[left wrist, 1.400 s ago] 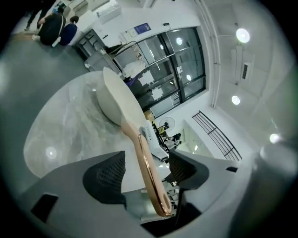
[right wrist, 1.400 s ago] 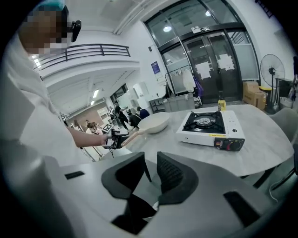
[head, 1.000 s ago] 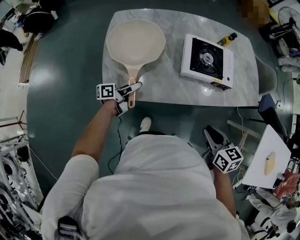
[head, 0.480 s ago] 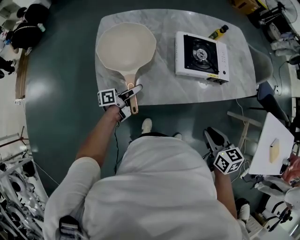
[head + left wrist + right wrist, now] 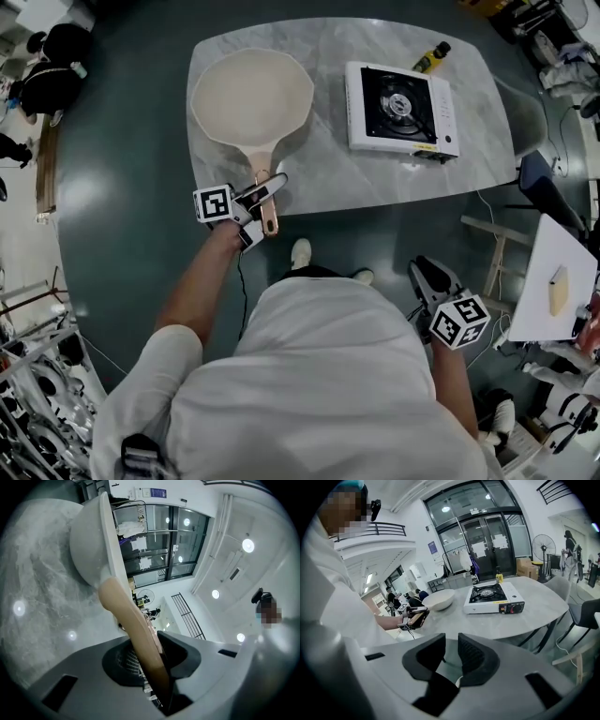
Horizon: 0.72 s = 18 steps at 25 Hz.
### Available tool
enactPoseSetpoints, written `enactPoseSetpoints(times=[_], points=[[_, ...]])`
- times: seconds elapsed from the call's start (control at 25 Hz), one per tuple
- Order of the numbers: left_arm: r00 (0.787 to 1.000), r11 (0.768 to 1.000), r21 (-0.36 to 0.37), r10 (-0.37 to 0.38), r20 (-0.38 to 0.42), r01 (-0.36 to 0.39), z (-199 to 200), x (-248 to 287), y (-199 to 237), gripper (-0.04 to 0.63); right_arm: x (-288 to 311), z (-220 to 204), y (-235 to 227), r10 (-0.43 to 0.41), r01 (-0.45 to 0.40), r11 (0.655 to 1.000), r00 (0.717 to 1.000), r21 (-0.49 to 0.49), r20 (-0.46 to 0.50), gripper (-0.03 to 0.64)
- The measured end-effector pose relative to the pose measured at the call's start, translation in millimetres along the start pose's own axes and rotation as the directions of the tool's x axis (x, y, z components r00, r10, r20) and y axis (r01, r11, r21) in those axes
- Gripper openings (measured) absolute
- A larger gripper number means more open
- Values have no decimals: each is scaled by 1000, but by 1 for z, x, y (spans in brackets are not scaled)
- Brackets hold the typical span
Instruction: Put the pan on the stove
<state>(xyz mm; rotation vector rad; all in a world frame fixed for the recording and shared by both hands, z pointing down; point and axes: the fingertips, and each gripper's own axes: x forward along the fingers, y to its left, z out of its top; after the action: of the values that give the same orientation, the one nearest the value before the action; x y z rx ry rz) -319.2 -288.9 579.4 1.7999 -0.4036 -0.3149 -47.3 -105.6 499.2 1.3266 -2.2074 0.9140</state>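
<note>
A cream pan (image 5: 251,97) rests at the left end of the marble table (image 5: 347,173), its tan handle (image 5: 265,192) pointing toward me over the near edge. My left gripper (image 5: 265,204) is shut on that handle. Its jaws have just been closing, with the handle between them. In the left gripper view the handle (image 5: 131,620) runs from the left gripper (image 5: 157,663) up to the pan's bowl (image 5: 89,545). The white portable stove (image 5: 401,108) stands to the pan's right. My right gripper (image 5: 429,278) hangs open and holds nothing by my right side, below table height.
A yellow-capped bottle (image 5: 431,56) stands behind the stove. A chair (image 5: 534,187) sits at the table's right end and a white board (image 5: 553,291) lies further right. Bare marble lies between pan and stove.
The left gripper's fingers have come together on the pan's handle and the hand has risen slightly. The right gripper has stayed by my side.
</note>
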Motion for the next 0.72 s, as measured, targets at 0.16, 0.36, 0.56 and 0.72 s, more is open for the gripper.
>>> enactPoseSetpoints(times=[0.16, 0.36, 0.56, 0.72], points=[[1000, 999, 38, 3, -23, -2, 0, 4, -19, 103, 0, 4, 2, 3, -3, 1000, 1000, -4, 15, 89], [999, 997, 67, -25, -44, 28, 0, 22, -51, 107, -1, 1, 0, 6, -6, 1000, 999, 8, 33, 89], [996, 995, 91, -40, -74, 47, -3, 53, -80, 109, -6, -7, -13, 10, -11, 1000, 999, 26, 51, 89], [993, 992, 109, -54, -102, 65, -13, 88, -99, 109, -15, -6, -35, 18, -20, 999, 997, 29, 74, 89]])
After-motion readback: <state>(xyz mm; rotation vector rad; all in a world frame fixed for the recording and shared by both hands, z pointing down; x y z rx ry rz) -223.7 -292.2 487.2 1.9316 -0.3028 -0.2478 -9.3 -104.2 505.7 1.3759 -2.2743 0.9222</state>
